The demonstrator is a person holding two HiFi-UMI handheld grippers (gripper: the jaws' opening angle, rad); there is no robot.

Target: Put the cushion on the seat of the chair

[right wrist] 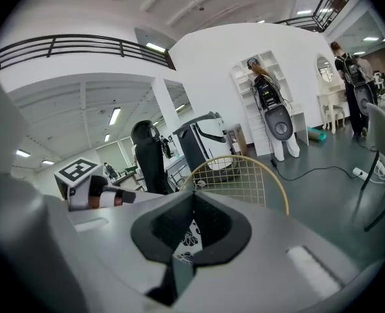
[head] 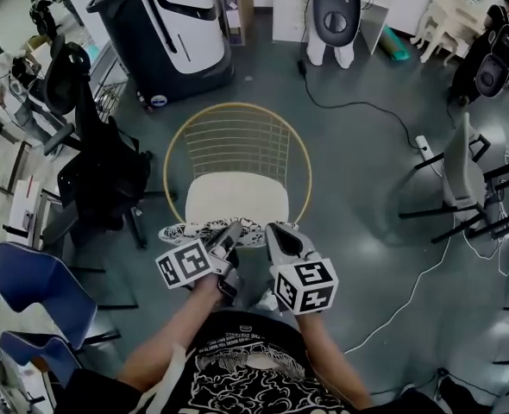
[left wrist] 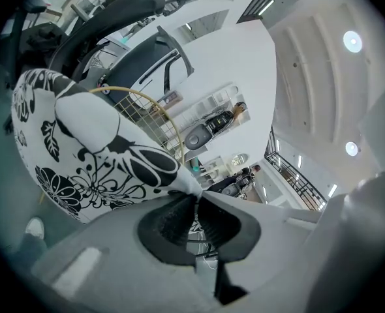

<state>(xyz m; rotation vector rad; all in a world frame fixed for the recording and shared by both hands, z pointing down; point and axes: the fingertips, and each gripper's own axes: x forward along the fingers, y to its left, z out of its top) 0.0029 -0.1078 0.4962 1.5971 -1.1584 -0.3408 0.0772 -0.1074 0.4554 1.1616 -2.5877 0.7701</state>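
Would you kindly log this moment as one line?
left tongs: shut on cushion | right tongs: shut on cushion | cushion: held by front edge of chair seat | status: not yet laid down

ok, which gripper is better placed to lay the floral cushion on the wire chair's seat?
Left, marginally. The left gripper and the right gripper are both shut on the black-and-white floral cushion at the front edge of the cream seat, but the left pinches a corner, bulk ahead.

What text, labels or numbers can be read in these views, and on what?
Nothing can be read for certain.
T-shirt: white lettering across the chest, too small to read.
Left gripper and right gripper: square markers only, no words.
Cushion: flower print only.
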